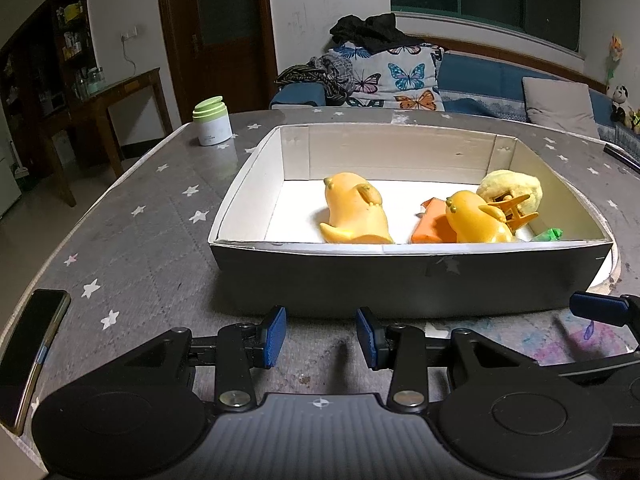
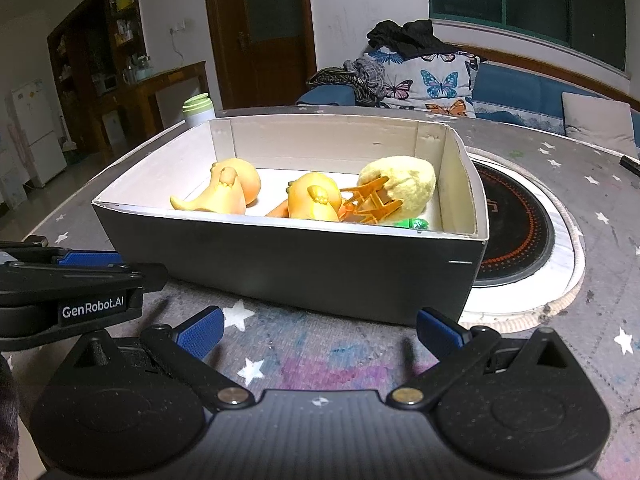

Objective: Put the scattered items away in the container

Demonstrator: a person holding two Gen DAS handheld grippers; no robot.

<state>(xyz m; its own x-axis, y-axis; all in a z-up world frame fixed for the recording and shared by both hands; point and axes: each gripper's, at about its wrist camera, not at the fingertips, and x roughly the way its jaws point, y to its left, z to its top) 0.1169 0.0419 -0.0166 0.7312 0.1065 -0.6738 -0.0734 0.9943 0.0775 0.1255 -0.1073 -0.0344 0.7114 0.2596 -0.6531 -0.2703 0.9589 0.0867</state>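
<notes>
A dark cardboard box [image 1: 400, 280] [image 2: 280, 268] with a white inside stands on the grey star-patterned table. In it lie two orange-yellow duck toys [image 1: 354, 210] [image 1: 474, 220] [image 2: 228, 188] [image 2: 316, 200], an orange block [image 1: 430, 224], an orange hair clip [image 1: 516, 210] [image 2: 370, 200], a yellow plush ball [image 1: 510, 188] [image 2: 400, 182] and a small green thing [image 1: 550, 234] [image 2: 412, 223]. My left gripper [image 1: 321, 338] hovers just before the box's near wall, open and empty. My right gripper [image 2: 320, 330] sits beside it, wide open with nothing between its fingers.
A white jar with a green lid [image 1: 211, 122] [image 2: 197, 110] stands behind the box at the left. A phone [image 1: 28, 354] lies at the table's left edge. An induction hob [image 2: 516, 224] is set into the table right of the box. A sofa with cushions lies beyond.
</notes>
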